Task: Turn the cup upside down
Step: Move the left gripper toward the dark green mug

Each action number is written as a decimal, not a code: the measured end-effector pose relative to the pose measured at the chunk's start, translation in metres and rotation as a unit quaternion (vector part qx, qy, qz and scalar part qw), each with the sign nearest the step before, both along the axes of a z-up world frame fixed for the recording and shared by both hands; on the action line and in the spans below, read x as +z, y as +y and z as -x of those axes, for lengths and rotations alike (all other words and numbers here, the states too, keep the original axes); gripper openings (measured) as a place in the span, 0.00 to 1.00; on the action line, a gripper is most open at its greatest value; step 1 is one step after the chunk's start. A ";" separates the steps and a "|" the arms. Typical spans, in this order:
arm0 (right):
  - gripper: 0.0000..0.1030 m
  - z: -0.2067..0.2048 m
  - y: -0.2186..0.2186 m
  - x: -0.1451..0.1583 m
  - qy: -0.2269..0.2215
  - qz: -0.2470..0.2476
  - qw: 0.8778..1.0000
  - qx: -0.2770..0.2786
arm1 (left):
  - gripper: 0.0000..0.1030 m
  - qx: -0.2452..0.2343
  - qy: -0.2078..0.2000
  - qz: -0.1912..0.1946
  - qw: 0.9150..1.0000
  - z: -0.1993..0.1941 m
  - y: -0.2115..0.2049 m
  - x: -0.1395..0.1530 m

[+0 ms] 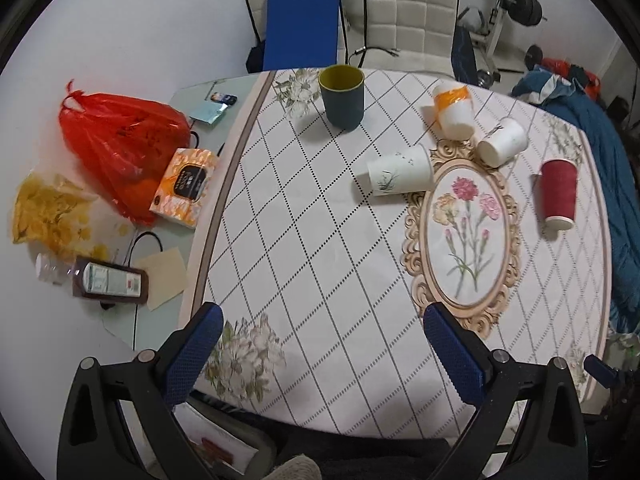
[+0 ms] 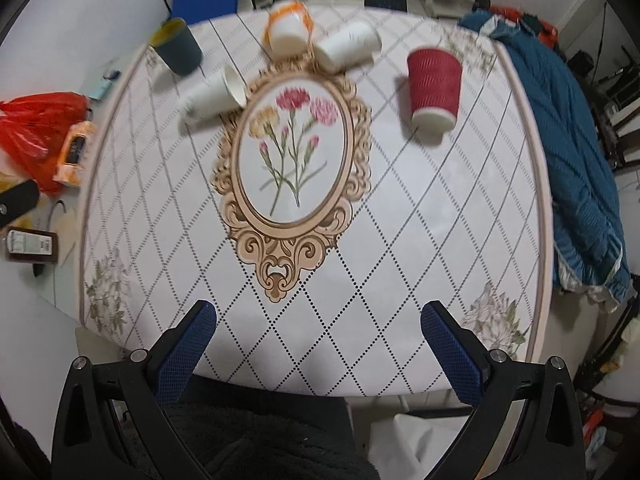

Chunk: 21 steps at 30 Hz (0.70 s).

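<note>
A dark green cup with a yellow inside (image 1: 342,95) stands upright, mouth up, at the table's far left; it also shows in the right wrist view (image 2: 178,51). A red ribbed paper cup (image 1: 558,193) (image 2: 434,84) stands mouth down at the right. Three white paper cups lie on their sides: one with a plant print (image 1: 400,175) (image 2: 212,94), one with an orange band (image 1: 454,110) (image 2: 289,32), one plain (image 1: 503,142) (image 2: 349,49). My left gripper (image 1: 322,320) and right gripper (image 2: 318,318) are open and empty, over the table's near edge.
The table has a diamond-patterned cloth (image 1: 304,240) with an oval flower print (image 2: 294,140). Left of it lie a red plastic bag (image 1: 120,140), an orange box (image 1: 186,186), a bottle (image 1: 104,280) and a snack bag (image 1: 48,208). Chairs (image 1: 412,20) stand behind; blue fabric (image 2: 576,168) lies at the right.
</note>
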State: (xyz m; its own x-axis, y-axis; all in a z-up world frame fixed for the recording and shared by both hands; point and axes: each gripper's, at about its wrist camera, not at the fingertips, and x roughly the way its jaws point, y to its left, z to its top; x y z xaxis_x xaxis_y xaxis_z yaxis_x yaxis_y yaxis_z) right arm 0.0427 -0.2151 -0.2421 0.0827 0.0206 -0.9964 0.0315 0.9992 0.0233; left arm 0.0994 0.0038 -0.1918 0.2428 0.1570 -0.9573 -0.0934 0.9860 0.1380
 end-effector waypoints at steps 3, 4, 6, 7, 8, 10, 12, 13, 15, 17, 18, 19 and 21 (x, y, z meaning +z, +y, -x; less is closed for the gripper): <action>1.00 -0.013 -0.001 -0.022 0.022 0.002 1.000 -0.013 | 1.00 -0.007 0.011 0.000 1.000 -0.025 0.006 -0.015; 1.00 -0.017 0.000 -0.028 0.029 0.005 0.999 -0.017 | 1.00 -0.010 0.013 -0.001 1.000 -0.034 0.008 -0.019; 1.00 -0.028 -0.001 -0.040 0.038 0.007 0.999 -0.030 | 1.00 -0.016 0.012 -0.005 1.000 -0.050 0.011 -0.026; 1.00 -0.034 -0.001 -0.045 0.044 0.010 0.998 -0.035 | 1.00 -0.019 0.011 -0.007 1.000 -0.060 0.013 -0.029; 1.00 -0.040 -0.001 -0.051 0.050 0.013 0.998 -0.038 | 1.00 -0.021 0.010 -0.007 1.000 -0.068 0.014 -0.032; 1.00 -0.052 -0.001 -0.059 0.059 0.018 0.997 -0.046 | 1.00 -0.024 0.009 -0.007 1.000 -0.088 0.017 -0.039; 1.00 -0.065 0.001 -0.065 0.064 0.021 0.996 -0.050 | 1.00 -0.028 0.010 -0.006 1.000 -0.106 0.020 -0.045; 1.00 -0.070 0.002 -0.067 0.065 0.022 0.996 -0.052 | 1.00 -0.029 0.009 -0.007 1.000 -0.114 0.022 -0.048; 1.00 -0.084 0.004 -0.073 0.068 0.029 0.996 -0.057 | 1.00 -0.032 0.008 -0.009 0.999 -0.133 0.025 -0.055; 1.00 -0.096 0.006 -0.078 0.069 0.028 0.995 -0.063 | 1.00 -0.033 0.003 -0.009 0.999 -0.149 0.028 -0.061; 1.00 -0.102 0.007 -0.080 0.069 0.029 0.995 -0.066 | 1.00 -0.034 0.001 -0.009 0.999 -0.155 0.029 -0.064; 1.00 -0.108 0.008 -0.082 0.068 0.031 0.995 -0.068 | 1.00 -0.036 -0.002 -0.008 0.999 -0.163 0.029 -0.068; 1.00 -0.119 0.010 -0.086 0.067 0.035 0.995 -0.072 | 1.00 -0.040 -0.013 -0.008 0.999 -0.176 0.032 -0.076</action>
State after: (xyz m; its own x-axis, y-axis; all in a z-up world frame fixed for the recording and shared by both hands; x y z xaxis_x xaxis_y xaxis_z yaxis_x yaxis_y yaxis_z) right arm 0.1620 -0.2053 -0.3283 -0.0531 -0.0517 -0.9973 0.1718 0.9833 -0.0601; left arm 0.2757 0.0358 -0.2676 0.2809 0.1504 -0.9479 -0.0178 0.9883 0.1515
